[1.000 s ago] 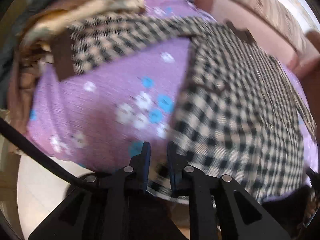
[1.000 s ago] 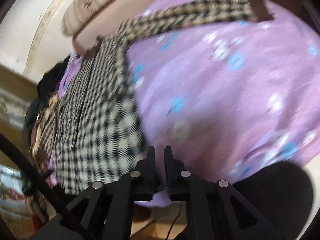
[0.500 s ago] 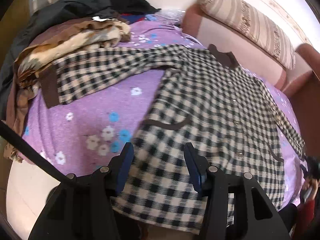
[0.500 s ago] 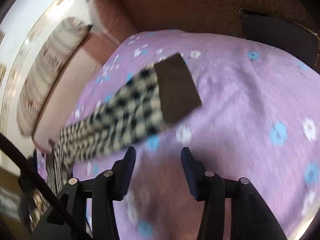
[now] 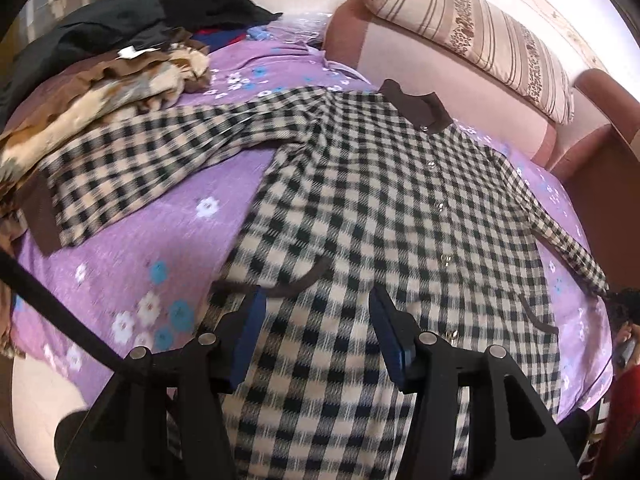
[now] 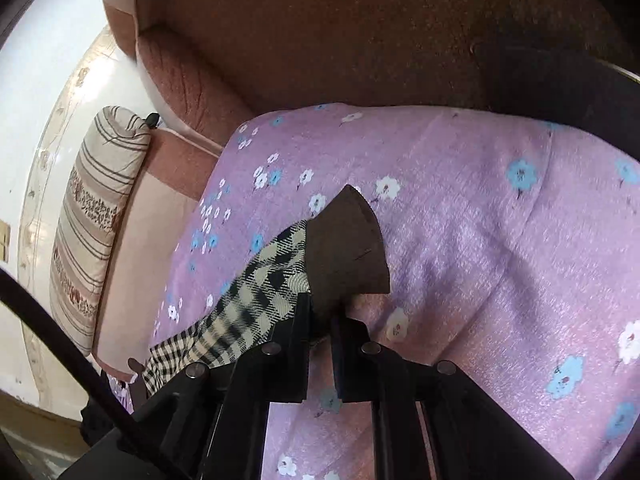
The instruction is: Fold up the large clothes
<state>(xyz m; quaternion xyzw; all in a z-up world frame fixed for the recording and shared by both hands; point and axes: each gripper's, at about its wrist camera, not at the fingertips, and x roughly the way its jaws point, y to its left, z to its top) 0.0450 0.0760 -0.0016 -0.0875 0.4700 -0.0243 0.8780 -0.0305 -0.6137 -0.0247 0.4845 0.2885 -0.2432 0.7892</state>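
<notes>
Nearest in the right wrist view, we see the right gripper [image 6: 320, 312] with its jaws drawn together on the brown cuff [image 6: 346, 248] of one sleeve. That sleeve [image 6: 248, 308] trails back and to the left of the jaws, toward the garment's body, out of this view. In the left wrist view, we see the left gripper [image 5: 316, 332] with jaws spread wide, holding nothing, hovering over the lower front of the checked coat [image 5: 380, 220]. The coat lies flat, face up and buttoned, on the purple floral cover [image 5: 132, 264]. Its long axis runs straight away from the left jaws, hem nearest, brown collar [image 5: 416, 106] farthest. The other sleeve [image 5: 152, 160] stretches out to the left, its cuff lying against a heap of clothes [image 5: 100, 80]. We judge that the held sleeve must be carried inward across the coat's front, so the right hand is the nearer one. Beyond the collar lies the striped bolster [image 5: 472, 36].
</notes>
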